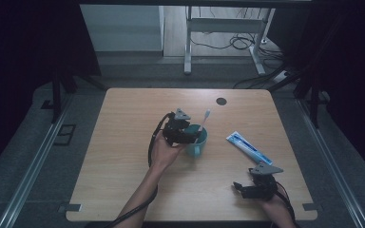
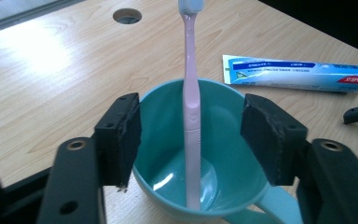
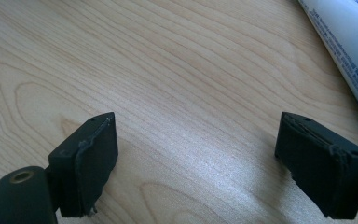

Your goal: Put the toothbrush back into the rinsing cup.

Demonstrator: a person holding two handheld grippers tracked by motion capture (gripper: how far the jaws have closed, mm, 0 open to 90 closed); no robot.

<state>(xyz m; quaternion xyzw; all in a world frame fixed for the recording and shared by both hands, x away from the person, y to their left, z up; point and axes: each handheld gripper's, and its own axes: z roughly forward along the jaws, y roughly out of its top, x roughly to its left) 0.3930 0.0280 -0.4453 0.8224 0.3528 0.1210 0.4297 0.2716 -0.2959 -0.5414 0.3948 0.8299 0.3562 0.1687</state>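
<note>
Teal cup [image 1: 196, 141] mid-table from the high view, brush [image 1: 203, 119] leaning in it, tube [image 1: 248, 147] to its right. Left gripper [image 2: 191, 135] view – we see jaws wide, straddling the cup, gripping nothing. Right gripper [image 3: 196, 163] view – wide open over bare table [image 3: 168, 70], empty.

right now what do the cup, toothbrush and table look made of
Cup: teal, glossy, with highlights inside; glazed ceramic or hard plastic, can't tell. Toothbrush: pink, smooth, probably plastic, with white bristles. Table: pale wood grain with a soft sheen, likely laminate or sealed wood.
</note>
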